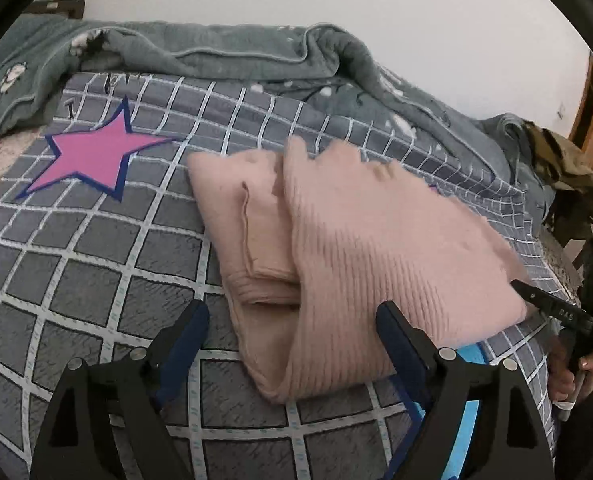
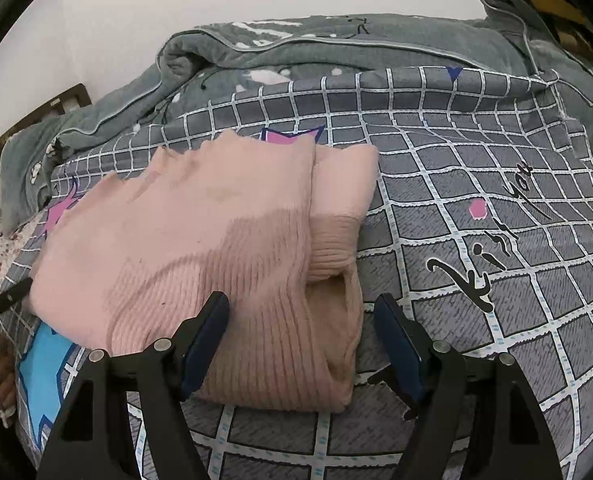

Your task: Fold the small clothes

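Pink ribbed sweater [image 1: 360,240] folded in layers on checked bedspread [image 1: 96,280]. Left gripper [image 1: 292,324], right gripper [image 2: 302,316]: spread wide, pinching nothing.

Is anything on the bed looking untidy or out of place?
The folded pink knitted sweater looks uneven: one ribbed sleeve cuff sticks out beside the top layer. Behind it, the grey-green quilt lies bunched against the wall.

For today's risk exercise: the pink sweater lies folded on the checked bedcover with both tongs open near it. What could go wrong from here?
1. The pink sweater has a loose cuff opening that could catch a finger of the right tongs.
2. The left tongs might pinch only the top layer, undoing the fold.
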